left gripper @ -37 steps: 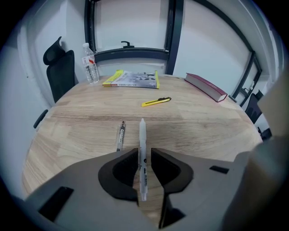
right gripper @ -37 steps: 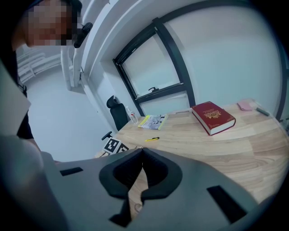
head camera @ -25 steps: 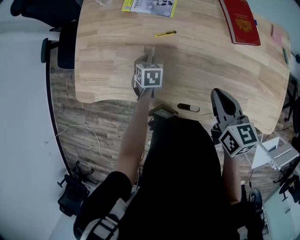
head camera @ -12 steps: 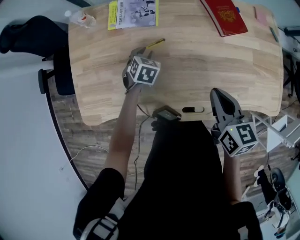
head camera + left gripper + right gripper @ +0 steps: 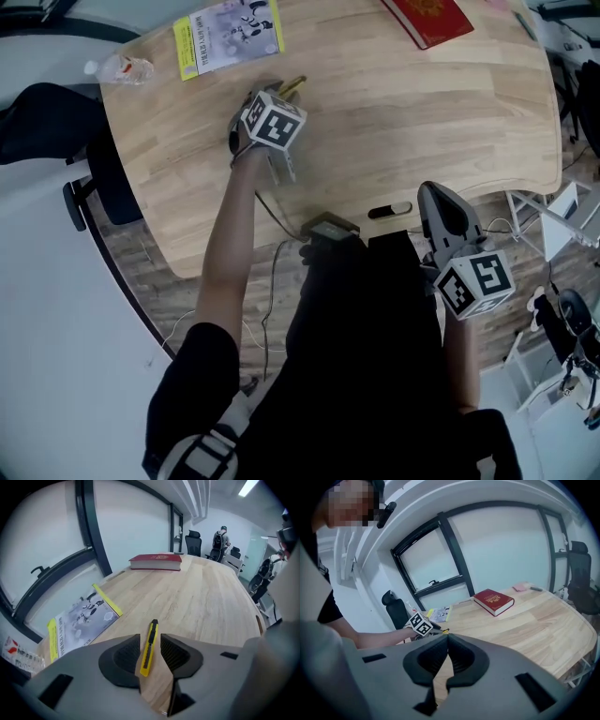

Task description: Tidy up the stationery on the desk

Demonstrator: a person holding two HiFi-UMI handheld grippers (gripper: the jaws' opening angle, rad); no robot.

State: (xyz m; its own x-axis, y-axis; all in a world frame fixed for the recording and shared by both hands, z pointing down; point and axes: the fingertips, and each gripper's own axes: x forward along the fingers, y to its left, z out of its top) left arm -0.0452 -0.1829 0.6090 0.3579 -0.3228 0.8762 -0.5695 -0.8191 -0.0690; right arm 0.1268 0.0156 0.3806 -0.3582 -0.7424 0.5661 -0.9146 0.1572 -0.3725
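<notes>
**Left gripper** [image 5: 150, 638]: jaws apart, lowered to the desktop and straddling a yellow utility knife [image 5: 147, 654]. The knife lies flat between the two pads, its black tip pointing away past the fingertips. A narrow gap shows on its right side, and contact on the left cannot be judged. The arm is stretched out towards the far left part of the desk.

**Wooden desk** [image 5: 441, 112]: light plank top with a curved near edge.

**Booklet** [image 5: 83, 619]: grey cover with a yellow border. It lies flat just left of the knife, near the desk's left edge.

**Plastic bottle** [image 5: 120, 67]: clear, lying on its side at the far left corner beyond the booklet.

**Red book** [image 5: 156, 561]: hardcover, closed and flat at the far side, well apart from the knife.

**Right gripper** [image 5: 447, 638]: jaws closed together with nothing between them. It is held above the desk's near edge on the right, close to the person's body.

**Marker** [image 5: 389, 210]: black with a white end, lying at the near edge just left of the right gripper.

**Small dark device** [image 5: 329, 227]: sits at the near edge with a cable attached.

**Pink pad** [image 5: 520, 587]: at the far right of the desk, beyond the red book.

**Office chair** [image 5: 66, 103]: black, beside the desk's left end.
</notes>
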